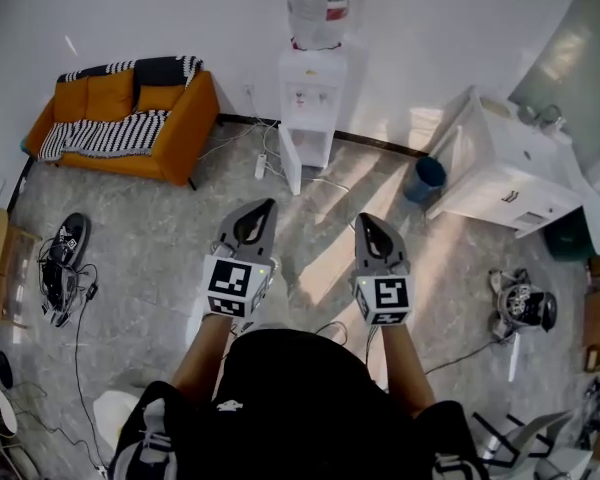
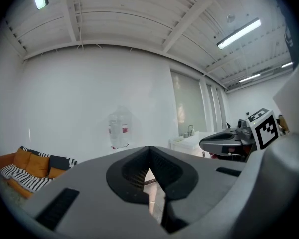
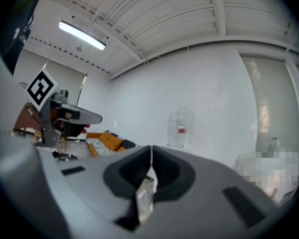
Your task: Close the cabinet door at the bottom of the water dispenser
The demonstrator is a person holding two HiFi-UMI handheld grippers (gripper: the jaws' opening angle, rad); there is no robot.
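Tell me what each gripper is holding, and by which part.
Nothing is held. The left gripper and the right gripper are both shut and empty, away from the water dispenser.

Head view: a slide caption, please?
Shut, the left hand-held gripper and right hand-held gripper face the water dispenser, its door open.

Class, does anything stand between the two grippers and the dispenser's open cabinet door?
Nothing visible does: only bare floor lies between the left gripper, the right gripper and the open cabinet door. A power strip lies beside the door.
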